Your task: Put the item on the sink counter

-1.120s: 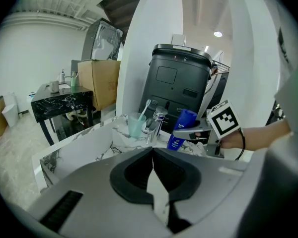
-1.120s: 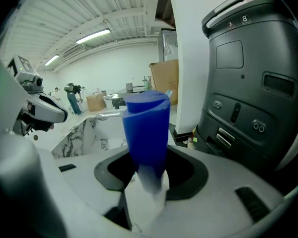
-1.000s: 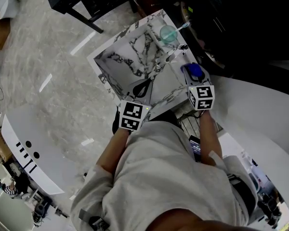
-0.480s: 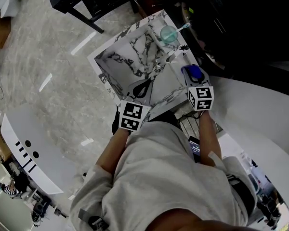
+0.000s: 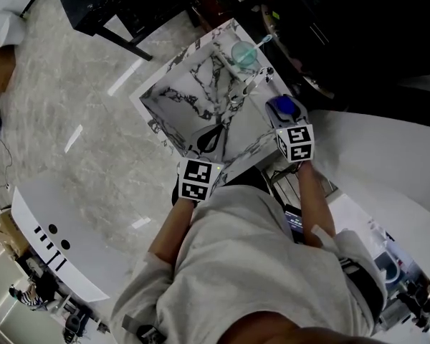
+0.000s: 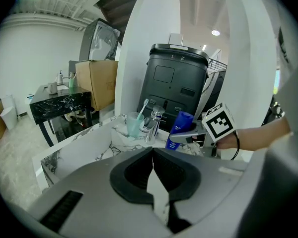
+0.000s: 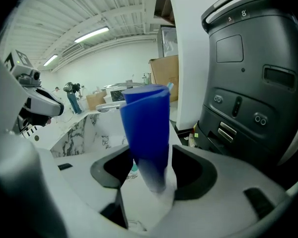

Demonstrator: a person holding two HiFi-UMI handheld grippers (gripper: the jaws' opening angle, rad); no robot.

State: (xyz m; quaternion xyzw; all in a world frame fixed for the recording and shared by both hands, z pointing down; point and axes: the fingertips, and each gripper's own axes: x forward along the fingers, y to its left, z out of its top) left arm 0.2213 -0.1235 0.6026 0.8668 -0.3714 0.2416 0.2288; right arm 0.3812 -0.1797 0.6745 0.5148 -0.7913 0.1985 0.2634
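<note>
A blue tube point(image 5: 287, 107) stands cap-down on the marbled sink counter point(image 5: 252, 133), at its right side near the faucet point(image 5: 248, 84). My right gripper point(image 5: 284, 112) has just been opening its jaws. They stand open on either side of the blue tube point(image 7: 146, 128), with a small gap at each pad. The left gripper view shows the same tube point(image 6: 179, 130) upright between those jaws. My left gripper point(image 5: 216, 130) hovers over the counter's front edge, shut and empty, its pads meeting at the tips point(image 6: 152, 150).
A pale green cup with a toothbrush point(image 5: 245, 51) stands behind the faucet. The basin point(image 5: 193, 84) fills the counter's left part. A tall dark appliance point(image 7: 253, 83) rises close behind the counter. A black table point(image 6: 59, 100) and a cardboard box point(image 6: 97, 81) stand farther left.
The head view has shifted slightly, so the sink sits a little higher in the picture. Both grippers and the blue tube keep their places at the counter.
</note>
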